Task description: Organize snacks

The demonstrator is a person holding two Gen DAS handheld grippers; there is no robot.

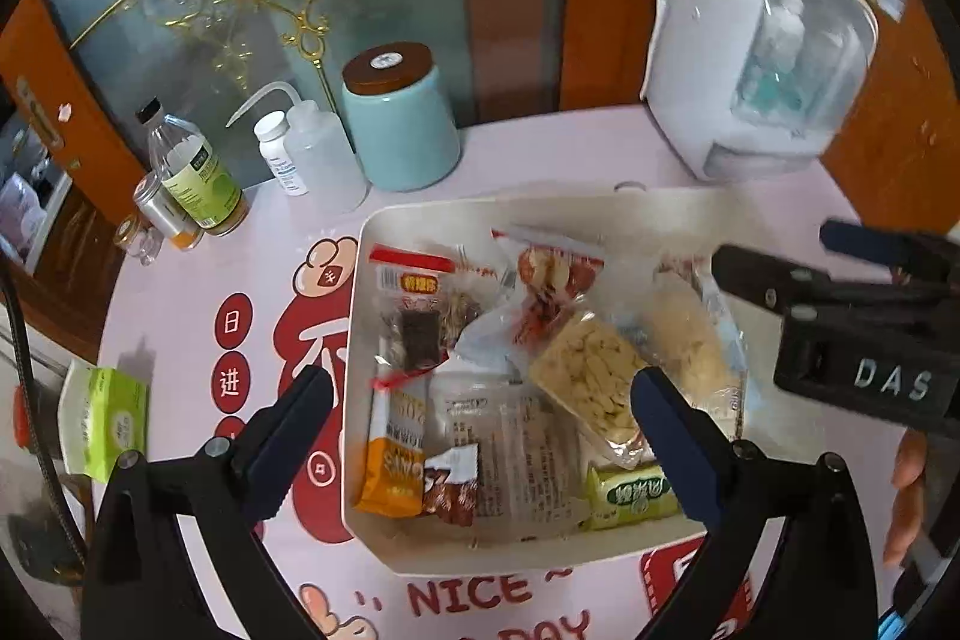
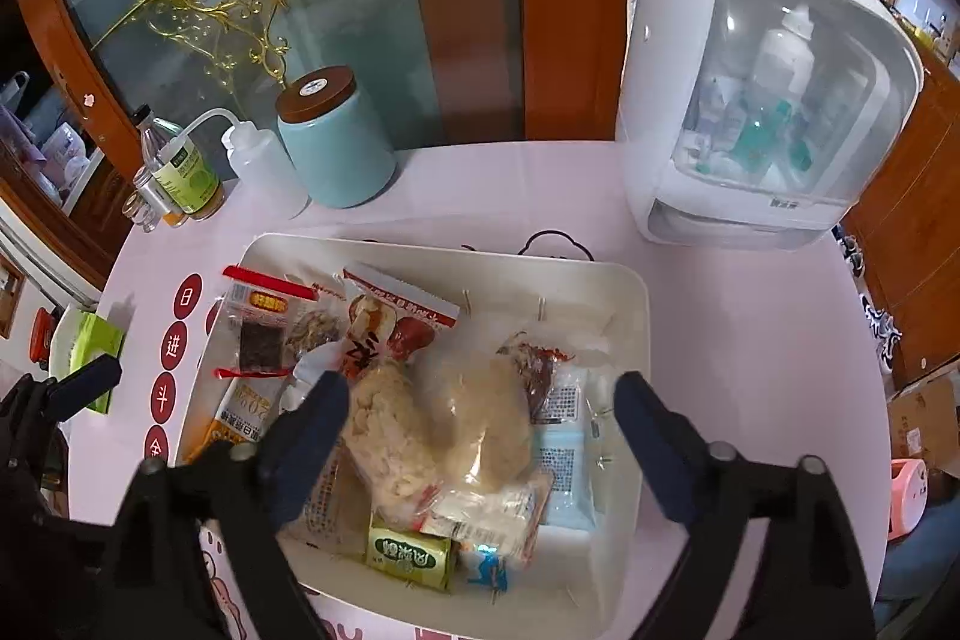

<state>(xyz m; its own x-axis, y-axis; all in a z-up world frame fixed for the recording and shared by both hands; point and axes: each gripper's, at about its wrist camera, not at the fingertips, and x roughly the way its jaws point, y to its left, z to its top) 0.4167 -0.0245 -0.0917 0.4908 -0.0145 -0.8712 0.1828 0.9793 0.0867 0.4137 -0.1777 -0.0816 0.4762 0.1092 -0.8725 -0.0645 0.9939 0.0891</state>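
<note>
A white bin (image 1: 372, 526) (image 2: 630, 400) on the pink table holds several snack packets: a red-topped jerky pack (image 1: 414, 316) (image 2: 264, 328), an orange bar (image 1: 390, 466), a green candy (image 1: 630, 496) (image 2: 408, 559), a peanut brittle bag (image 1: 588, 382) and pale puffed snack bags (image 2: 456, 418). My left gripper (image 1: 480, 400) is open and empty above the bin. My right gripper (image 2: 480, 400) is open and empty above the bin's middle; it also shows in the left wrist view (image 1: 840, 292) at the right.
At the back stand a teal jar with a brown lid (image 1: 402, 118) (image 2: 336, 142), a squeeze bottle (image 1: 318, 148), small bottles (image 1: 198, 178) and a white cabinet with a clear door (image 1: 762, 52) (image 2: 756, 82). A green tissue pack (image 1: 108, 418) lies at the left edge.
</note>
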